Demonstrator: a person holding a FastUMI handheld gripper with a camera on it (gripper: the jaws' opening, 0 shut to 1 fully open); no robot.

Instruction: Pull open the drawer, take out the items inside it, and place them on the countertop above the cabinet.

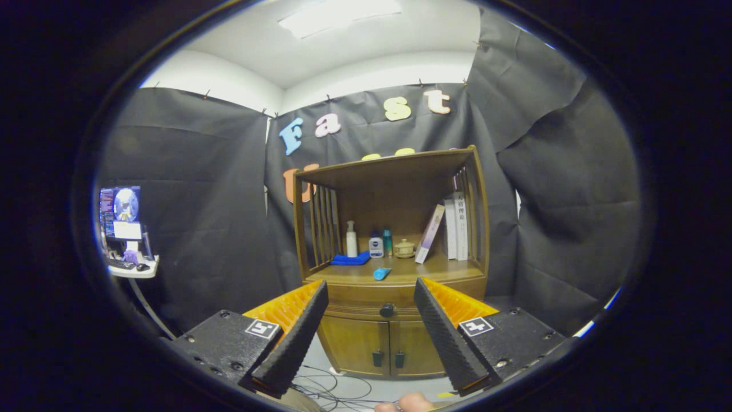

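Gripper released, well short of closed drawer, its knob facing fingers.

I was working in a recording booth, not a home: black cloth draped the walls. A wooden cabinet stood far ahead, a monitor at left.

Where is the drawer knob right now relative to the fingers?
In the gripper view, the dark drawer knob sits on the closed drawer front, just below the countertop, beyond and between the open fingers.
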